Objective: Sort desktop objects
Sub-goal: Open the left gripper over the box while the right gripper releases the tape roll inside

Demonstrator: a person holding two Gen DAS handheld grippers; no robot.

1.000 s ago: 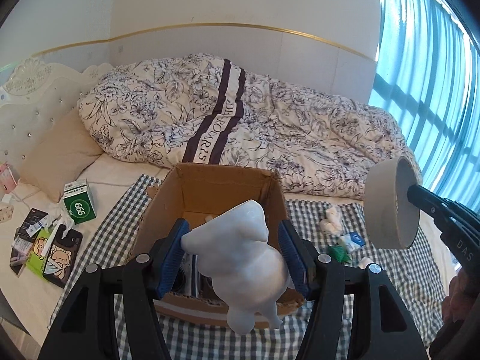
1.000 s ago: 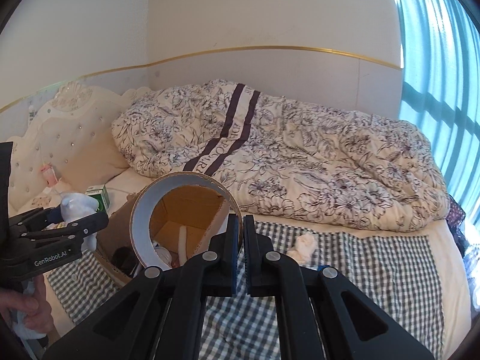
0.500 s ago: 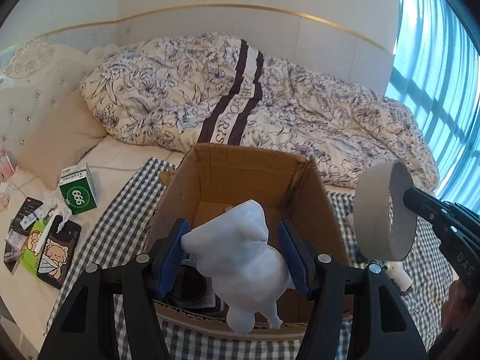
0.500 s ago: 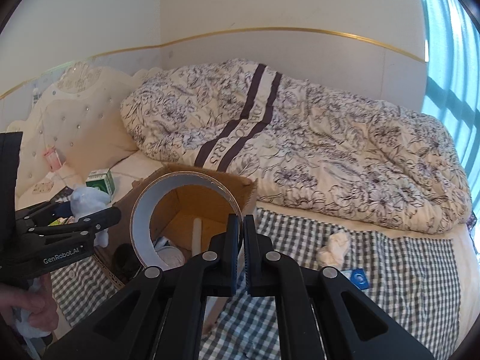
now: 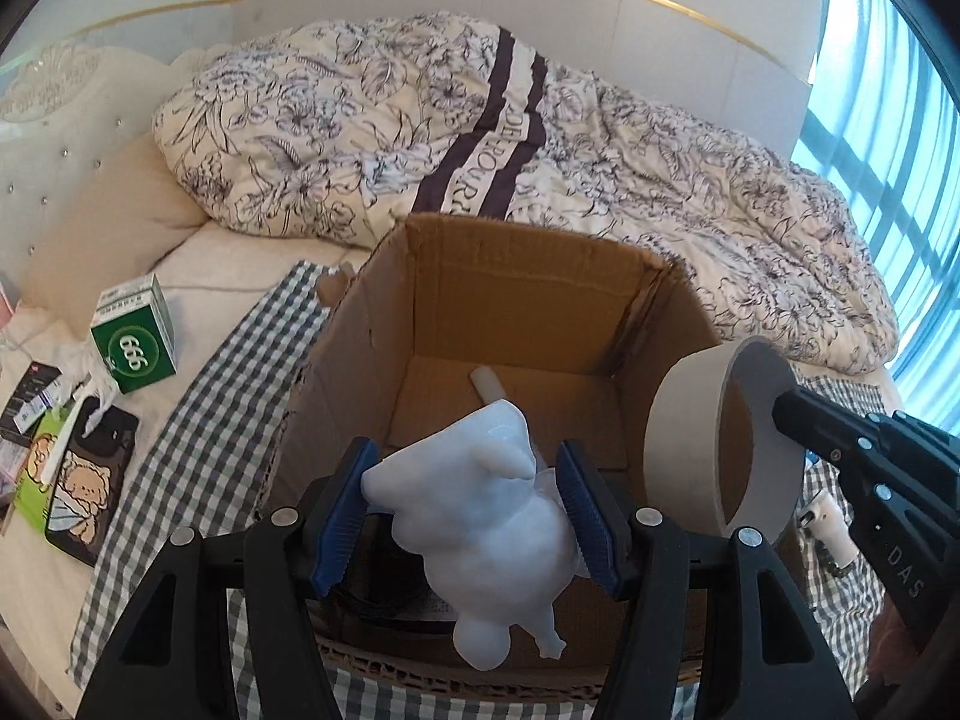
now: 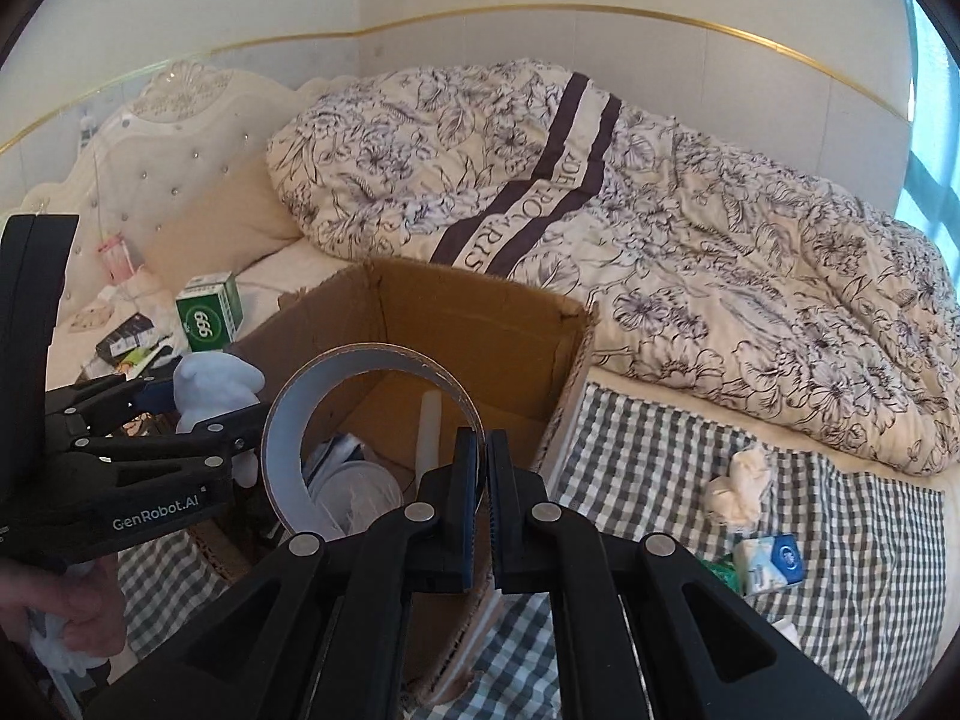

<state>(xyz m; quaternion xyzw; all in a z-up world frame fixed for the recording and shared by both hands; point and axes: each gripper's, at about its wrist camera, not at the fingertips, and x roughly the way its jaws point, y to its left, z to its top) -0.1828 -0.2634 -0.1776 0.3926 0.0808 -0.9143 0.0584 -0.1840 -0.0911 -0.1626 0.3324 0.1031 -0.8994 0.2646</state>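
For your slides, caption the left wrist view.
Left gripper holds a white figurine above the cardboard box; right gripper brings a tape roll.

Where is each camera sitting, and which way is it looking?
Left wrist: sits on the left gripper, looking along its fingers into the cardboard box; its black fingers hold a white figurine.
Right wrist: sits on the right gripper, facing the box and bed; its fingers pinch a tape roll, and a bit of the person's hand shows.
Both see the box, the green carton, the floral duvet and the other gripper.
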